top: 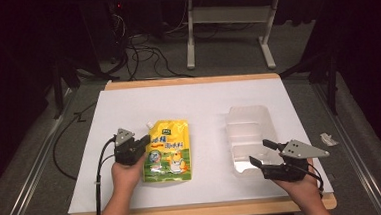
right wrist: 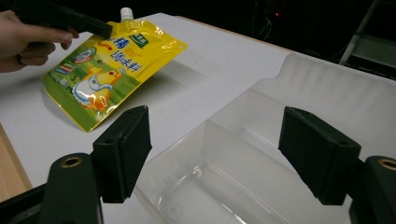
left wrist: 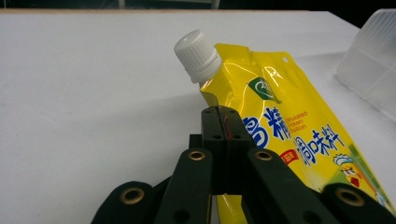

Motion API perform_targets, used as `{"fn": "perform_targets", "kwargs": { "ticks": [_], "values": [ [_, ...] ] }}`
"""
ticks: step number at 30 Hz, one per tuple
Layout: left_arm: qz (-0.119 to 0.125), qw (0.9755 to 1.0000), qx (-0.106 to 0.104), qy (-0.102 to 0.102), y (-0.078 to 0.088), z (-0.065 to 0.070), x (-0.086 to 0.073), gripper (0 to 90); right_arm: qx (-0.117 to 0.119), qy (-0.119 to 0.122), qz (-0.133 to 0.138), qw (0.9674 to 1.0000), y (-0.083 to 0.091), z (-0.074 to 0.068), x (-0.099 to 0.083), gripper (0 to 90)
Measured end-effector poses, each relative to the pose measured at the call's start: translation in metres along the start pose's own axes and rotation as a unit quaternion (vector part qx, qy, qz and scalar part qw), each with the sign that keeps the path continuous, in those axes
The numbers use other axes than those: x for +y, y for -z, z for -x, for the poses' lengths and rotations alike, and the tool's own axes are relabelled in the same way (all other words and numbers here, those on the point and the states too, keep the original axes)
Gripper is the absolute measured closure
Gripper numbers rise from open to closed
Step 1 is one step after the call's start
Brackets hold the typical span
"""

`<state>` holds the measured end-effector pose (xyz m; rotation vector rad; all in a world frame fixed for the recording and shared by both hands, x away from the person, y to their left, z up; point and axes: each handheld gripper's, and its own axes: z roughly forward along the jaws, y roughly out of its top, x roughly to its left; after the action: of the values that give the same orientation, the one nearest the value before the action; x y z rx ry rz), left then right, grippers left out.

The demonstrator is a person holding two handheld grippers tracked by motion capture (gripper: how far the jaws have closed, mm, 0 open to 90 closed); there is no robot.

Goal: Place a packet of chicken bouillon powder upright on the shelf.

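reaching in from the near edge, the left claw (top: pixel 141 143) pinches the left edge of the yellow pouch (top: pixel 168 150), tilting it off the white table (top: pixel 203 101). the right claw (top: pixel 260 152) hangs wide around the near wall of the clear tray (top: pixel 247 121).

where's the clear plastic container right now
In the high view the clear plastic compartment container sits on the right half of the white table sheet, right of the yellow spouted pouch, its near end between the right gripper's open jaws.
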<state>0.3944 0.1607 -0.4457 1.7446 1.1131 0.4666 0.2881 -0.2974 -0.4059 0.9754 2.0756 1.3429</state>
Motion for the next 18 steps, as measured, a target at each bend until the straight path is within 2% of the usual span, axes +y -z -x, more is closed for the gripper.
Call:
{"fn": "perform_targets", "kwargs": {
  "ticks": [3, 7, 9, 10, 13, 18],
  "values": [
    [0.012, 0.9999, -0.003, -0.003, 0.007, 0.003, 0.002, 90.0, 0.005, -0.004, 0.002, 1.0000, 0.001, 0.001, 0.001, 25.3],
    [0.022, 0.9997, -0.006, -0.008, 0.015, 0.007, 0.003, 90.0, -0.001, 0.005, 0.010, 0.9999, 0.003, 0.001, 0.003, 22.9],
    [0.027, 0.9995, -0.004, -0.015, 0.019, 0.010, 0.004, 90.0, -0.002, 0.001, 0.011, 0.9999, 0.004, 0.001, 0.004, 21.4],
    [0.030, 0.9994, -0.004, -0.018, 0.020, 0.011, 0.005, 90.0, -0.007, -0.002, 0.009, 0.9999, 0.004, 0.001, 0.004, 17.5],
    [0.039, 0.9990, -0.008, -0.022, 0.026, 0.015, 0.007, 90.0, -0.009, -0.023, 0.005, 0.9997, 0.005, 0.003, 0.005, 15.6],
    [0.047, 0.9985, -0.009, -0.027, 0.029, 0.019, 0.009, 90.0, -0.013, -0.014, 0.024, 0.9995, 0.008, 0.004, 0.007, 15.3]
  ]
}}
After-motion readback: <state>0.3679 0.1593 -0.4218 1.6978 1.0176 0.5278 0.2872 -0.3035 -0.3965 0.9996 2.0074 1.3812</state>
